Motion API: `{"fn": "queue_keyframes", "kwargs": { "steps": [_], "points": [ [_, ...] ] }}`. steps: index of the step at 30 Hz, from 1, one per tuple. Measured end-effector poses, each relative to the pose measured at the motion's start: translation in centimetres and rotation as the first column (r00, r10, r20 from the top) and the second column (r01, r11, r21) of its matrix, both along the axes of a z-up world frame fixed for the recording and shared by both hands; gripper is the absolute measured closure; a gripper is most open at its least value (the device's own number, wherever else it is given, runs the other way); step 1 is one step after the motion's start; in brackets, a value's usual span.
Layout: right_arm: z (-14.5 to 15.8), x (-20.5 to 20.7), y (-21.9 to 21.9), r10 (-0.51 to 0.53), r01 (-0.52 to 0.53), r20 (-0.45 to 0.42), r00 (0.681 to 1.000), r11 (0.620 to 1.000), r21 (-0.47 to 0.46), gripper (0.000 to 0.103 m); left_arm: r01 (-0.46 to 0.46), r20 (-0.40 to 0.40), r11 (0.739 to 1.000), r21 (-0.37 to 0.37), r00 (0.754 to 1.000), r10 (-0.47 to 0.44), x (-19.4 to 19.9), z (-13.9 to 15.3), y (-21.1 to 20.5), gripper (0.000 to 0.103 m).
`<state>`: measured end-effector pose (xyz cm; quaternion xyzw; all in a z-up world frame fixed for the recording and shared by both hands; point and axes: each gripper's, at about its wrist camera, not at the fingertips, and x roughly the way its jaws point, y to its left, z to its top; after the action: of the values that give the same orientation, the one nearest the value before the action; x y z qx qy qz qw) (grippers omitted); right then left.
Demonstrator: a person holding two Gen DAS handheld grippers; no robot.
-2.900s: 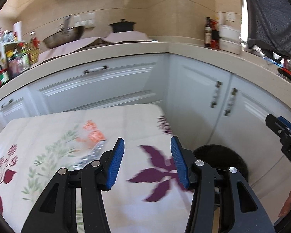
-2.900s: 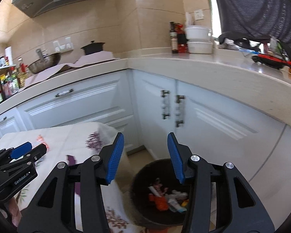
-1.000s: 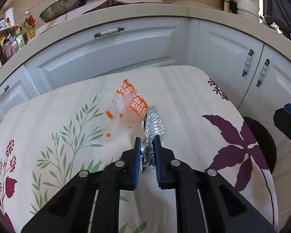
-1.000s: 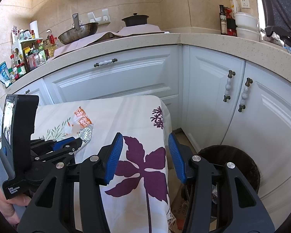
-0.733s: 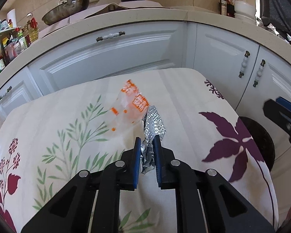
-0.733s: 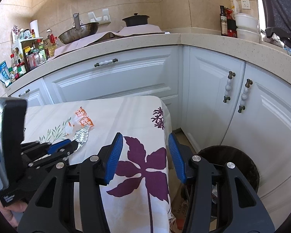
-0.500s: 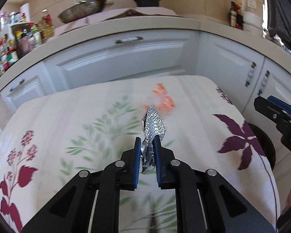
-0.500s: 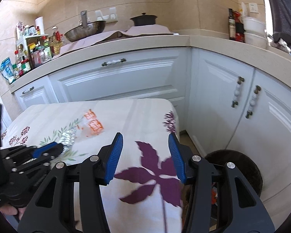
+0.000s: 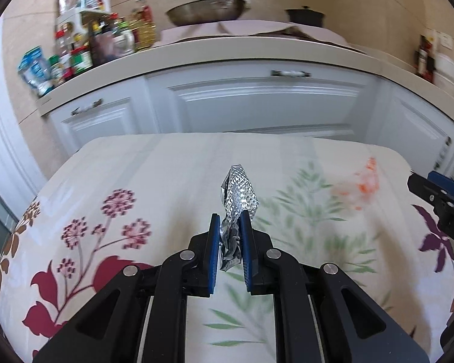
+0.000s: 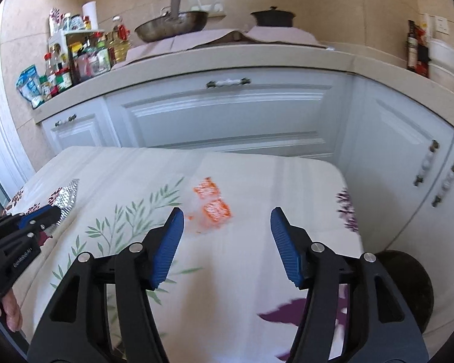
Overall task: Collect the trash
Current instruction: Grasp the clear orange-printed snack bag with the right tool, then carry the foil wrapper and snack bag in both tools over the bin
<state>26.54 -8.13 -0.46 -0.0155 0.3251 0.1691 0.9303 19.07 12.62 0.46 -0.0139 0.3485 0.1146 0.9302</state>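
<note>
My left gripper (image 9: 229, 222) is shut on a crumpled silver foil wrapper (image 9: 237, 195) and holds it above the flowered tablecloth (image 9: 154, 181). From the right wrist view that same gripper (image 10: 53, 211) and foil wrapper (image 10: 65, 198) sit at the far left. A clear wrapper with orange print (image 10: 210, 204) lies on the cloth, just ahead of my right gripper (image 10: 227, 227). The right jaws are opening and nothing is between them. The left wrist view has the orange-print wrapper (image 9: 364, 180) blurred at the right, with the right gripper's tip (image 9: 432, 187) beside it.
A black trash bin (image 10: 408, 281) stands on the floor past the table's right edge, below white corner cabinets (image 10: 408, 163). The counter (image 10: 227, 60) behind carries bottles, a wok and a black pot. A person's fingers (image 10: 10, 311) show at the lower left.
The left gripper has carried the foil wrapper up and to the left, away from the orange-print wrapper. The right gripper has swung left over the table to face that wrapper, and its jaws have widened.
</note>
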Motion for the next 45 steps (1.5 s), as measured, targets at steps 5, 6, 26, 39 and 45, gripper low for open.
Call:
{"fn": "queue_keyframes", "kwargs": {
  "steps": [5, 6, 26, 39, 45],
  "points": [
    [-0.7, 1.8, 2.6, 0.013, -0.014, -0.029, 0.999, 0.999, -0.034, 0.045, -0.045, -0.002, 0.999, -0.004, 0.999, 0.045, -0.2, -0.5, 2.4, 0.089],
    [-1.0, 2.2, 3.1, 0.011, -0.012, -0.037, 0.999, 0.999, -0.044, 0.045, -0.050, -0.003, 0.999, -0.002, 0.999, 0.050, -0.2, -0.7, 2.6, 0.089],
    [-4.2, 5.5, 5.0, -0.001, -0.012, -0.170, 0.985, 0.997, -0.080, 0.063, -0.115, -0.011, 0.993, -0.026, 0.993, 0.115, -0.8, -1.5, 6.0, 0.089],
    [-3.5, 3.0, 4.0, 0.004, -0.013, -0.131, 0.991, 0.998, -0.067, 0.070, -0.109, -0.013, 0.993, -0.040, 0.994, 0.108, -1.5, -1.7, 5.4, 0.089],
    [-3.0, 0.8, 3.3, -0.001, -0.007, -0.106, 0.994, 0.997, -0.081, 0.070, -0.099, -0.008, 0.994, -0.047, 0.995, 0.099, -2.3, -1.5, 4.5, 0.089]
  ]
}}
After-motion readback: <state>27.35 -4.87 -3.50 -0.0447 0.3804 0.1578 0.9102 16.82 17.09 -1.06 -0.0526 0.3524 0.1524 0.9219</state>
